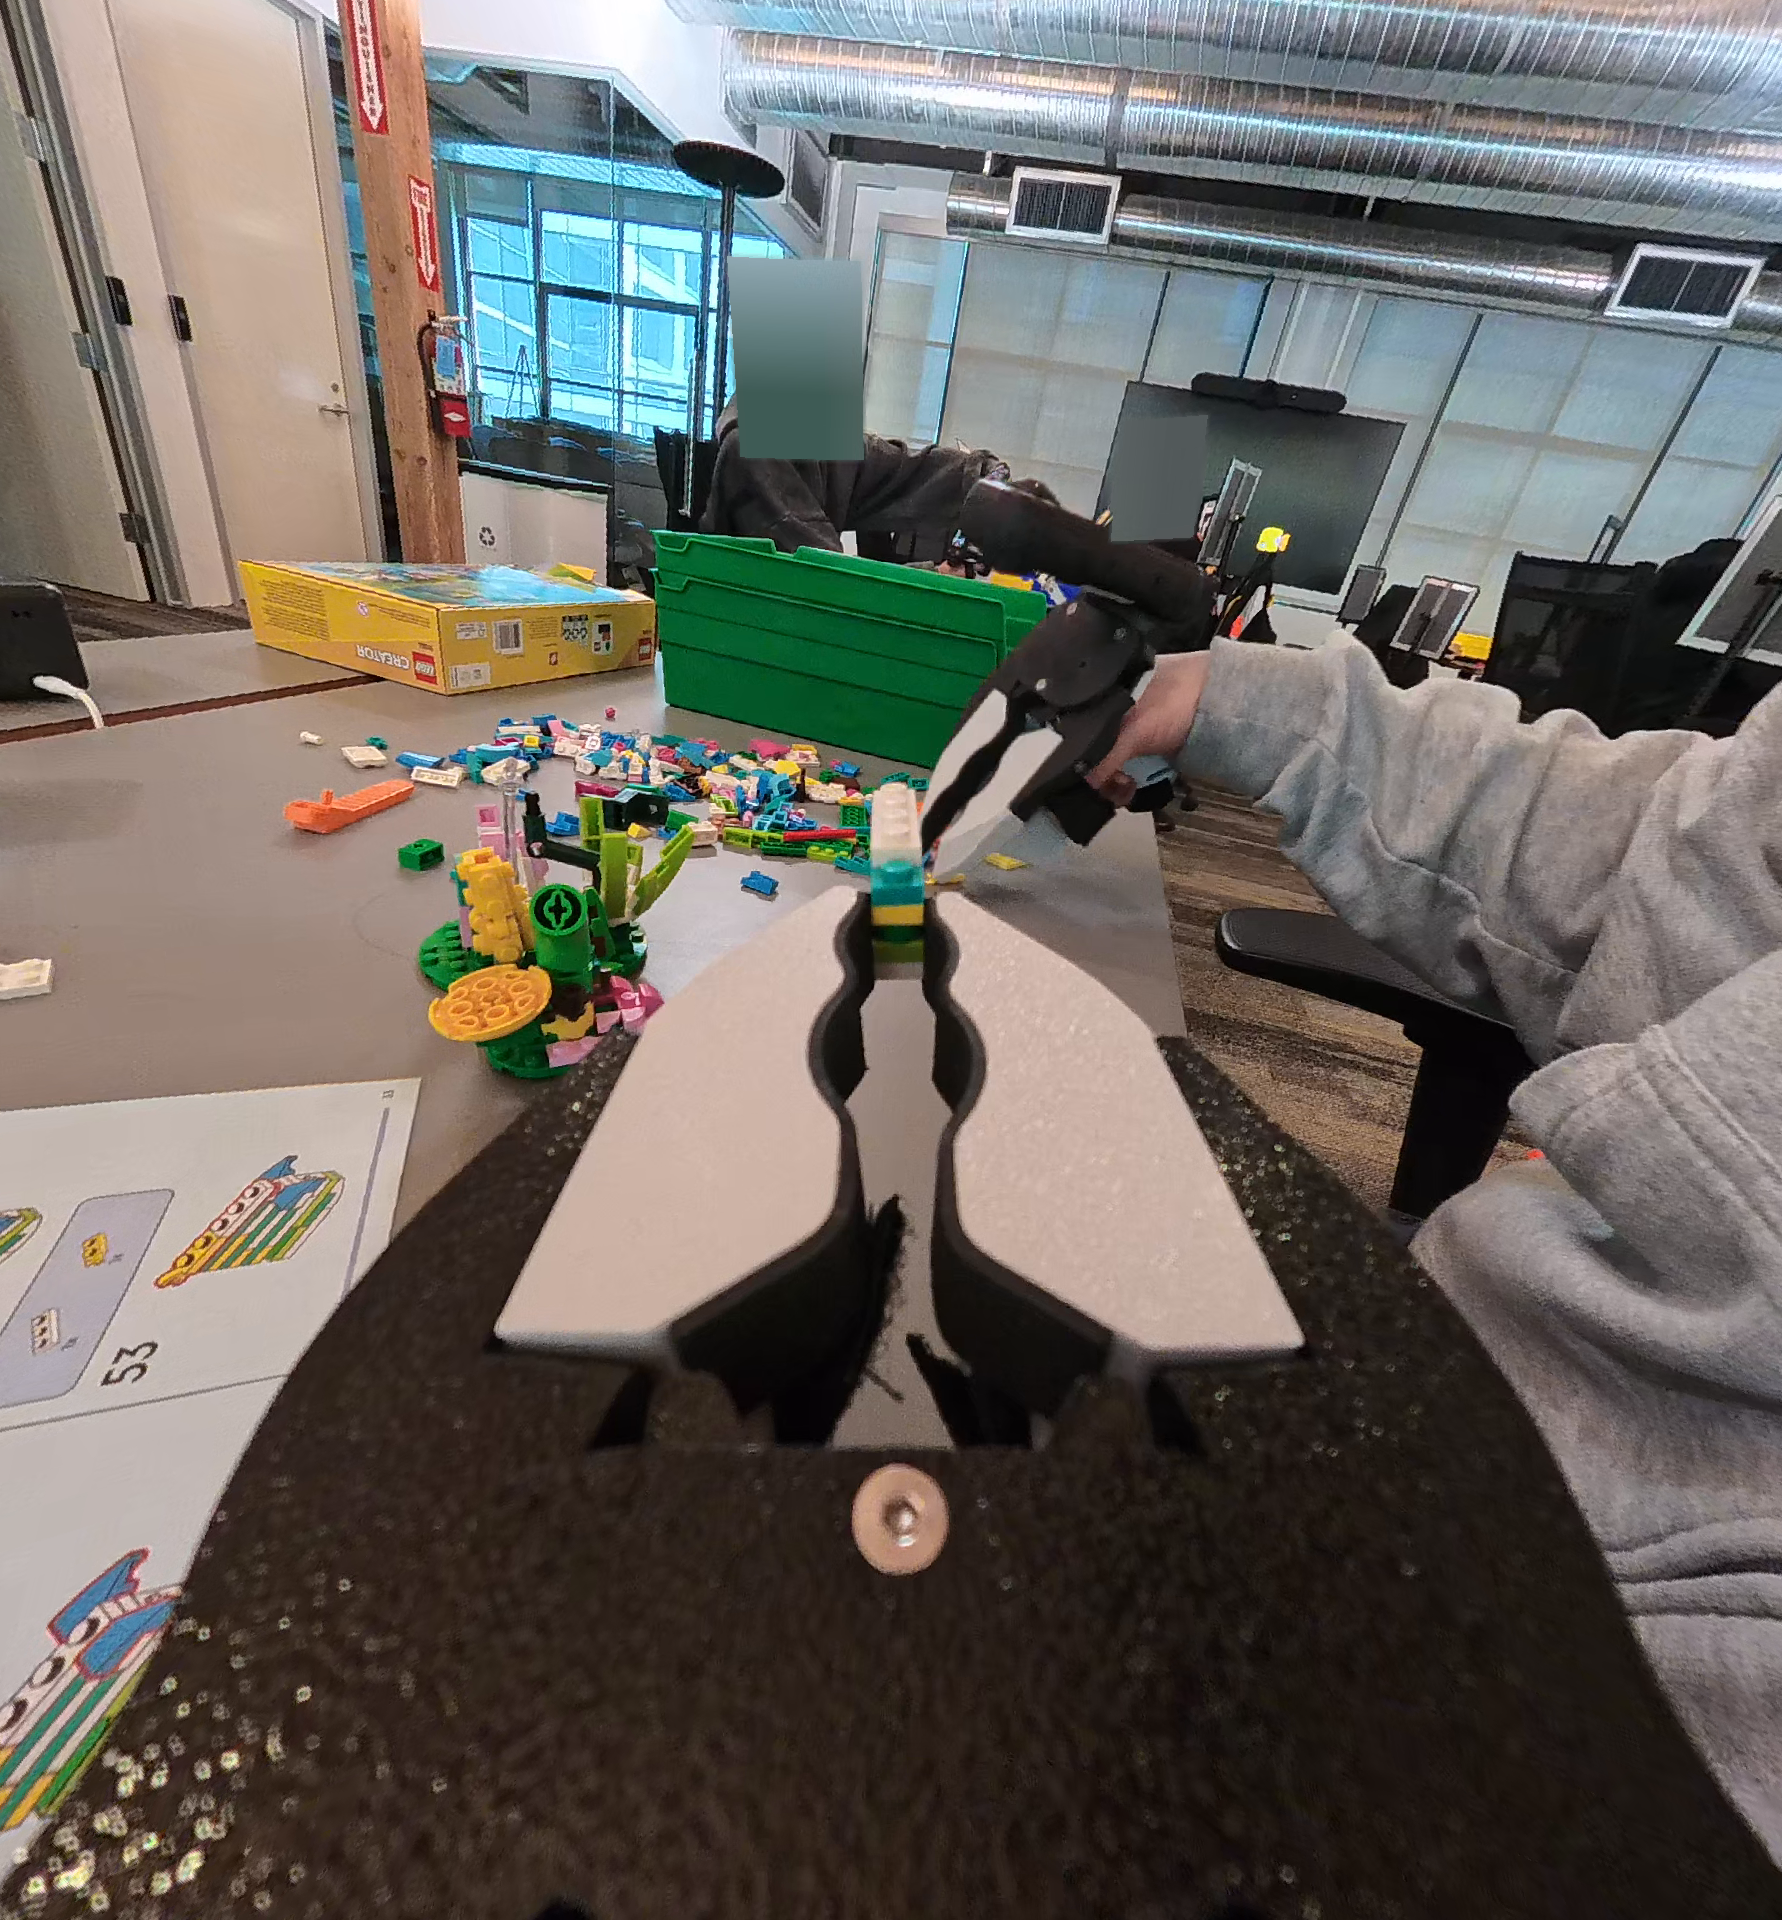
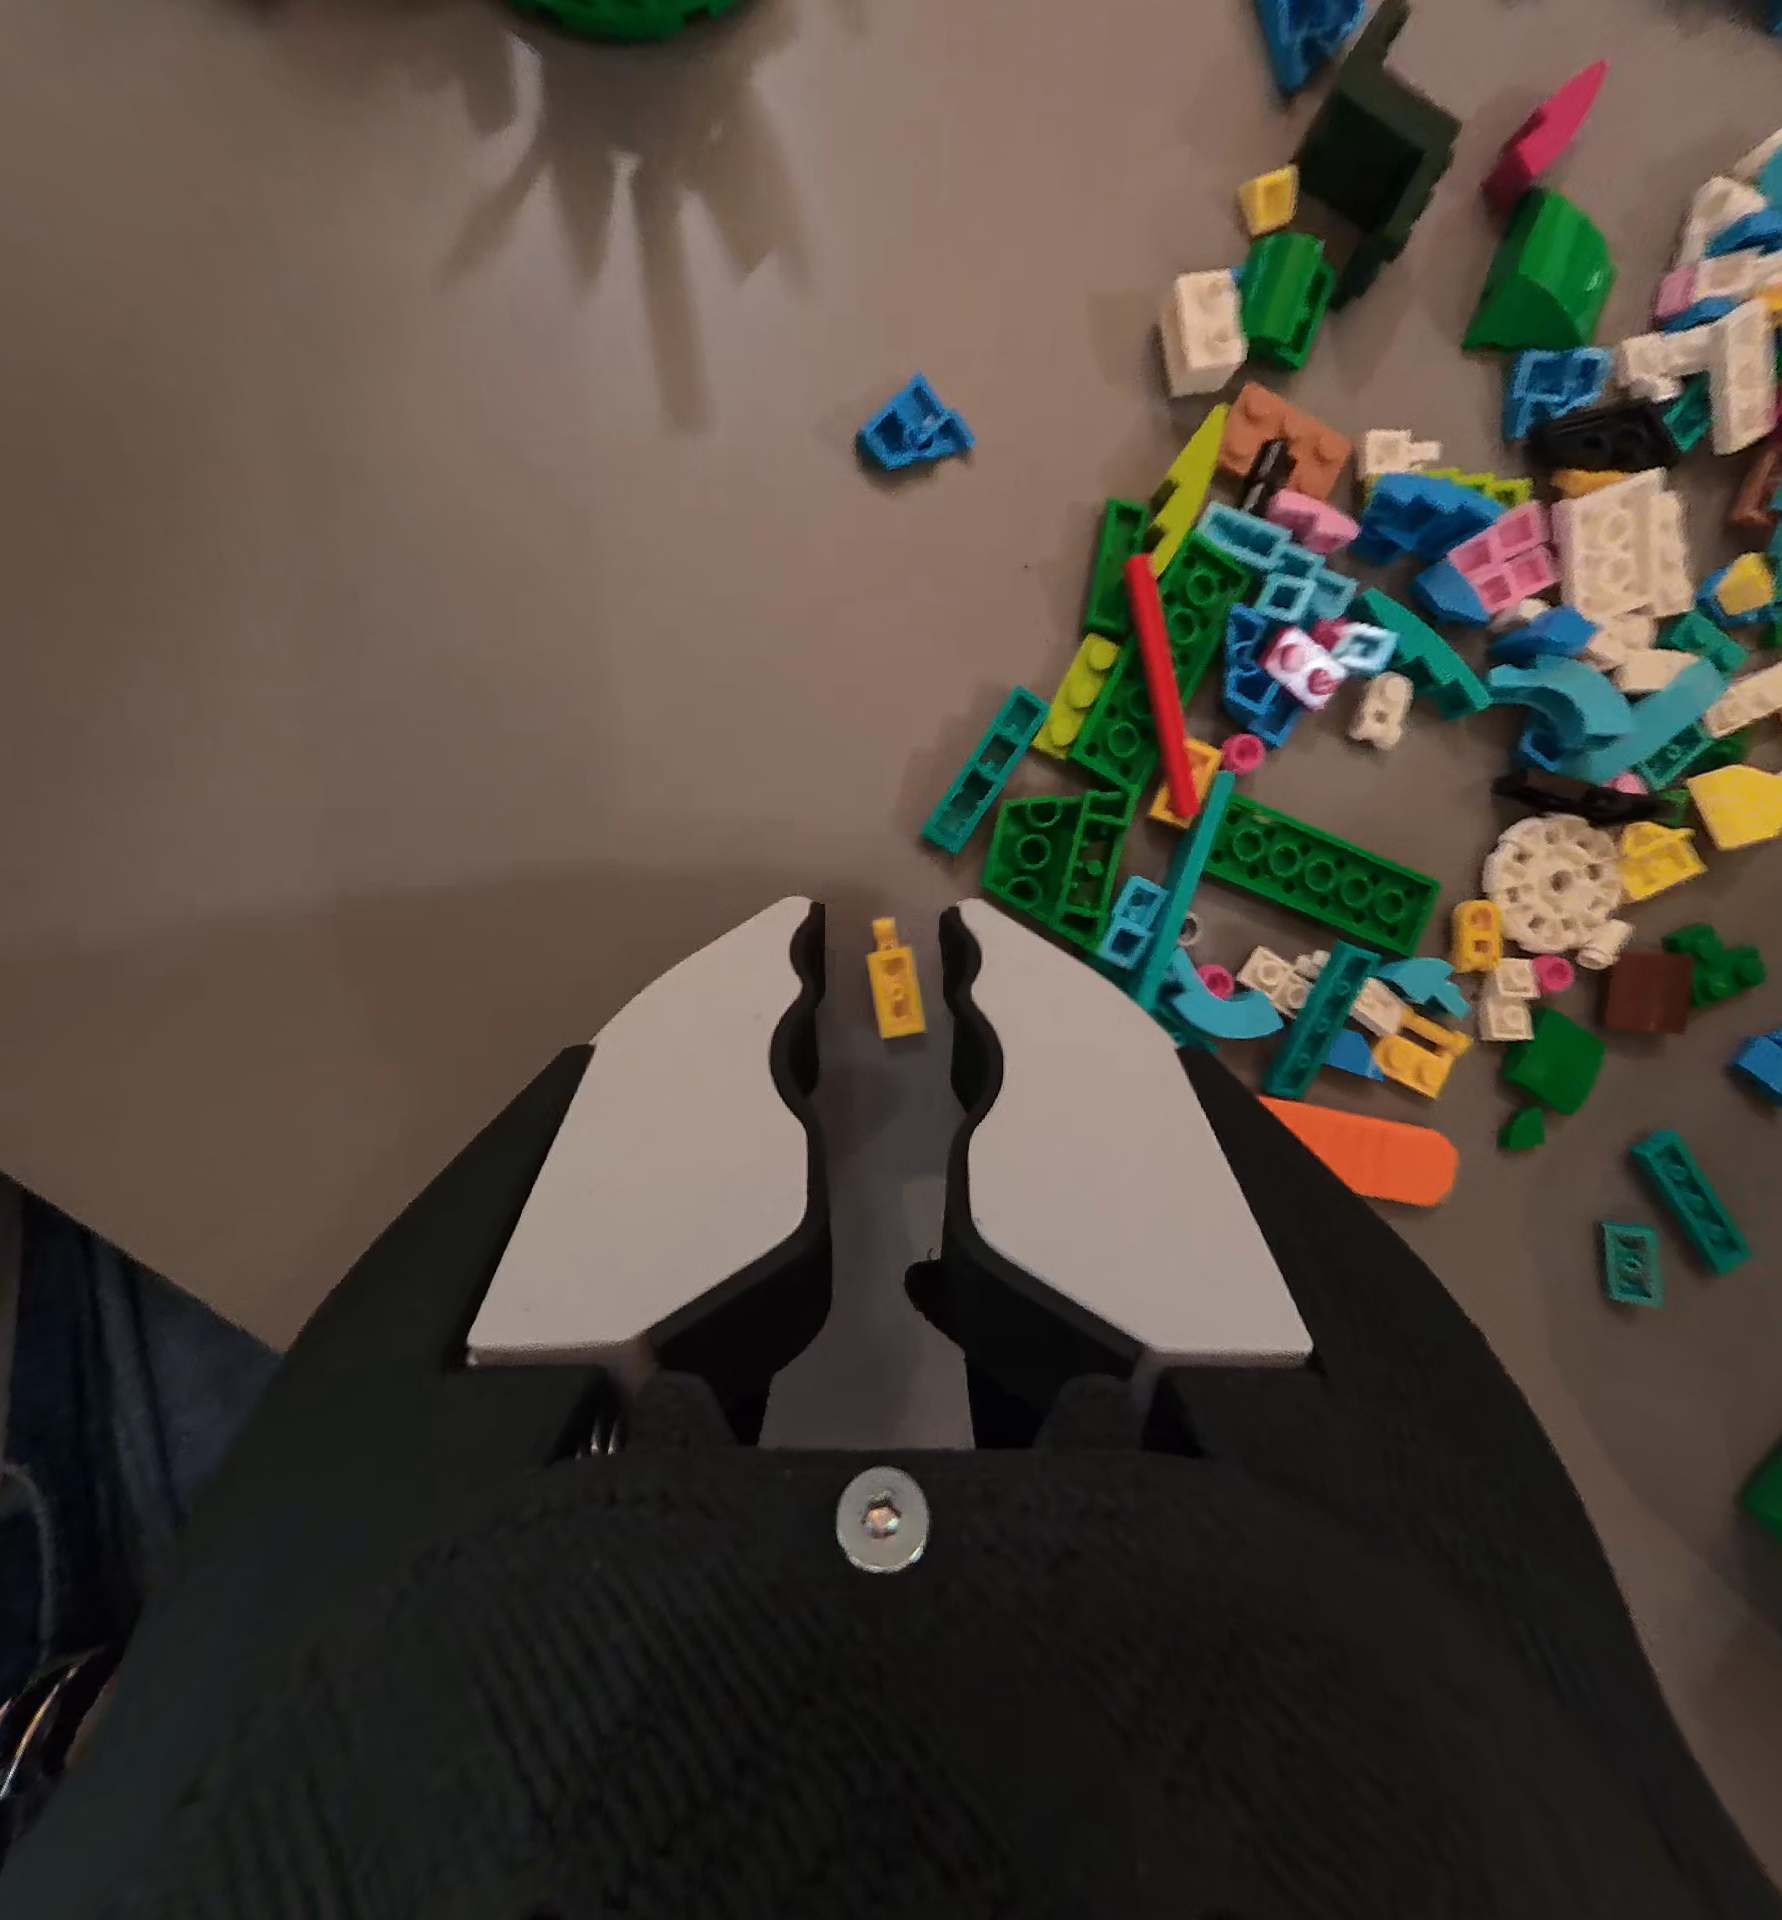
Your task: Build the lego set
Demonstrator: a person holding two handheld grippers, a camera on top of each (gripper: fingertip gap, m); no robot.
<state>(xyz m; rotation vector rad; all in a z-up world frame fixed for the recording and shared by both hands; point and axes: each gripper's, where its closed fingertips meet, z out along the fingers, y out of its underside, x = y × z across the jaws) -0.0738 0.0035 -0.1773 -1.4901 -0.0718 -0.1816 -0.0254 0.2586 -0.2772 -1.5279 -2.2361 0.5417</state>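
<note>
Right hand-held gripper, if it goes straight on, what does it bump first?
Probably the small yellow plastic brick piece lying on the grey table, between the open right hand-held gripper fingertips, untouched; depth is unclear.

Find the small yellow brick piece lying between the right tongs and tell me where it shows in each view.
Left wrist view: small yellow brick piece, a sliver on the table under the right tongs, just right of the striped brick stack.
Right wrist view: centre, flat on the table between the open fingers, touching neither.
Shared landmark: red rod in the loose pile.
</note>
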